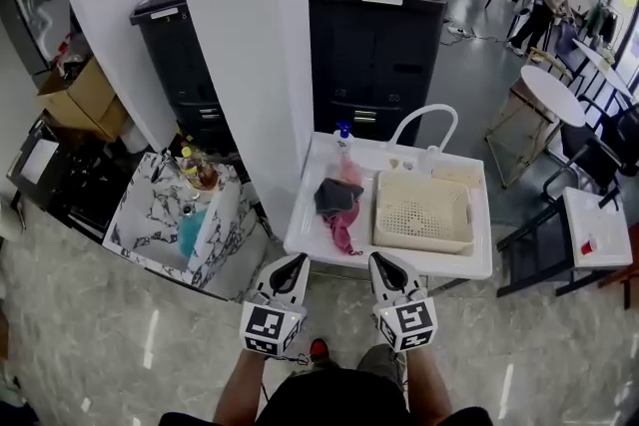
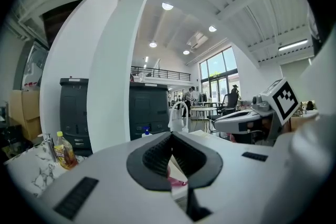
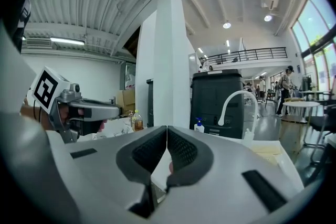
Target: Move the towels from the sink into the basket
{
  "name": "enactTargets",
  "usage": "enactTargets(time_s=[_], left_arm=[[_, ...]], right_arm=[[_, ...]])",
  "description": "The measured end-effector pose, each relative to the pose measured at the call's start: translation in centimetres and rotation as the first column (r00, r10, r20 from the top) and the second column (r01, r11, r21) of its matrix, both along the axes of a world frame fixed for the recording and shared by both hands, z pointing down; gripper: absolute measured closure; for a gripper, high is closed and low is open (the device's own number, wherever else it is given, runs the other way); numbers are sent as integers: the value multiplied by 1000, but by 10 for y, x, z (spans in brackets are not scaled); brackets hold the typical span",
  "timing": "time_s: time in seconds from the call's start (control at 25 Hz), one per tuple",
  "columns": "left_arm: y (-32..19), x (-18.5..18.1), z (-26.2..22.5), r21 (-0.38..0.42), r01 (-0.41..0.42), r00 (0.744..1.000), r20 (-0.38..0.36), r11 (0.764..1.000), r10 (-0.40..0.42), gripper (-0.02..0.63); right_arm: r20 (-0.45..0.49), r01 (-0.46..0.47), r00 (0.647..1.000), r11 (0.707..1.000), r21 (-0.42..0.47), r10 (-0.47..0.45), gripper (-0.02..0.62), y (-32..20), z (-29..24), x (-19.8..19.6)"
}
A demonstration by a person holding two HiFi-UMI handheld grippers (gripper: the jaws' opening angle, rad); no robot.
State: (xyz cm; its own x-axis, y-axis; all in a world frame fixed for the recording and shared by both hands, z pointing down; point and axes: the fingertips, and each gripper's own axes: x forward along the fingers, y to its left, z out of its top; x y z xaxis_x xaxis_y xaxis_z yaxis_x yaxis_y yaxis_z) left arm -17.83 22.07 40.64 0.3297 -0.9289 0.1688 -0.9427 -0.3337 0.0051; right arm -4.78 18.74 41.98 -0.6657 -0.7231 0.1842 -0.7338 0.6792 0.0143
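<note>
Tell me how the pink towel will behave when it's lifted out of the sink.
The pink towel lies crumpled with a tail trailing, so it's probably floppy and would drape from the jaws. It looks thin, so it's likely light. The dark towel overlaps it and may drag along.

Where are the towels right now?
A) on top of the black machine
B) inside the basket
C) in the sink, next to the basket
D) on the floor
C: in the head view the pink and dark towels lie bunched in the white sink, just left of the cream basket, which looks empty.
</note>
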Motion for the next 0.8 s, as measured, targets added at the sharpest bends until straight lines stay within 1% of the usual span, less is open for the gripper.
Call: enactTargets(time_s=[0.28,0.64,0.8], left_arm=[[-35,-20,16,-33,40,999,-32,999,-41,600],[-106,-29,35,-71,132,990,-38,989,-135,600],[-132,-35,46,-98,189,980,-51,977,-195,600]], right_arm=[[-28,-13,1000,1000,-28,13,566,-46,16,-7],[-57,119,991,989,-86,-124,566,-127,41,-33],[-85,175,979,978,-116,-185,566,-160,57,-43]])
